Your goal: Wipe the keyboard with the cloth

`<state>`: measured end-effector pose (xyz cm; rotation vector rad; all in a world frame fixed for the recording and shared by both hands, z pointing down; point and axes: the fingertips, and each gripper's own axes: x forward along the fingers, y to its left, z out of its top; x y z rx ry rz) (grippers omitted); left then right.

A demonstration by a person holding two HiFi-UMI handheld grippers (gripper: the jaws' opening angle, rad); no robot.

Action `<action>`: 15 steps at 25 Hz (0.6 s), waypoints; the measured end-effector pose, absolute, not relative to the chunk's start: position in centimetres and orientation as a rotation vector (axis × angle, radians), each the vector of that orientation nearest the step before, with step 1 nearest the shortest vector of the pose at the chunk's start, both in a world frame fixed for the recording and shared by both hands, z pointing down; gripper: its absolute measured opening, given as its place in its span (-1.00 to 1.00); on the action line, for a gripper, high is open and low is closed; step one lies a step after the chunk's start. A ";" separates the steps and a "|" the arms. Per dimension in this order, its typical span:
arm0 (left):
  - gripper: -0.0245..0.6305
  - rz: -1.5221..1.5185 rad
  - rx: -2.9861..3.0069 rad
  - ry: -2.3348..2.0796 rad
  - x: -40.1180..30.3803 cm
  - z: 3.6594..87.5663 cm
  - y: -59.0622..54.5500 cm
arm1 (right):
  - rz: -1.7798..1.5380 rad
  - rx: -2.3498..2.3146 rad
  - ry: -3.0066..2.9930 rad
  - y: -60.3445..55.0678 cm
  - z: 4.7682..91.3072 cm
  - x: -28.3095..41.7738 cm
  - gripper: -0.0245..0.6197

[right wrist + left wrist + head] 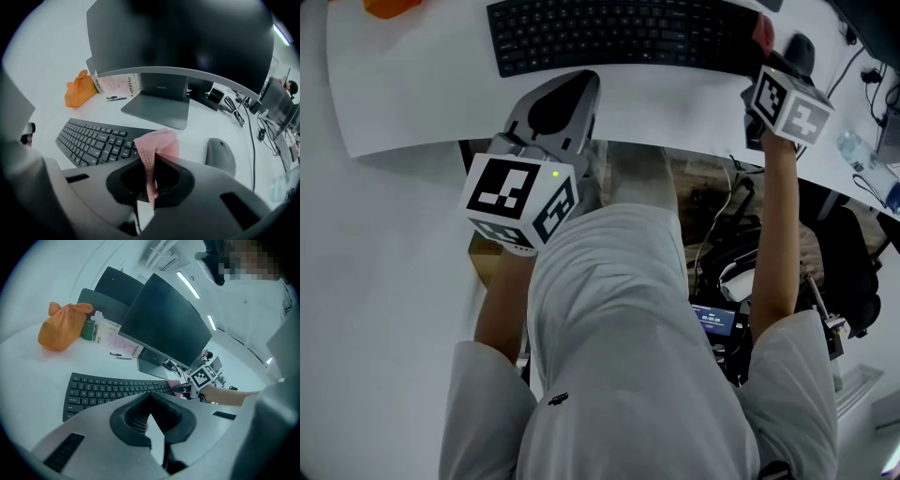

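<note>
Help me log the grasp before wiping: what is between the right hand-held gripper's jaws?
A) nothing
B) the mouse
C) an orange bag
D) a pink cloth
D: the right gripper view shows the pink cloth pinched between the shut jaws of the right hand-held gripper, near the keyboard.

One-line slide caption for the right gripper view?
Right gripper clamps pink cloth at the right end of the keyboard, mouse alongside.

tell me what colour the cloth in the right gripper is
Pink. The cloth shows best in the right gripper view, pinched in the right gripper.
</note>
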<state>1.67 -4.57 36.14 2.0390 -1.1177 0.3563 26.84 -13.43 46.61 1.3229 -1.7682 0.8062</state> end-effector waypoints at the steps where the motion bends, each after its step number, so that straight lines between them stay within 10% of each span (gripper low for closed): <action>1: -0.86 0.354 2.035 -1.122 1.4 36.2 -4.5 | 0.841 1.318 -1.786 -13.4 46.6 26.3 -0.87; 15: -0.86 0.332 1.997 -1.176 -2.1 36.5 -3.2 | 1.233 1.325 -1.947 -12.3 46.9 18.9 -0.87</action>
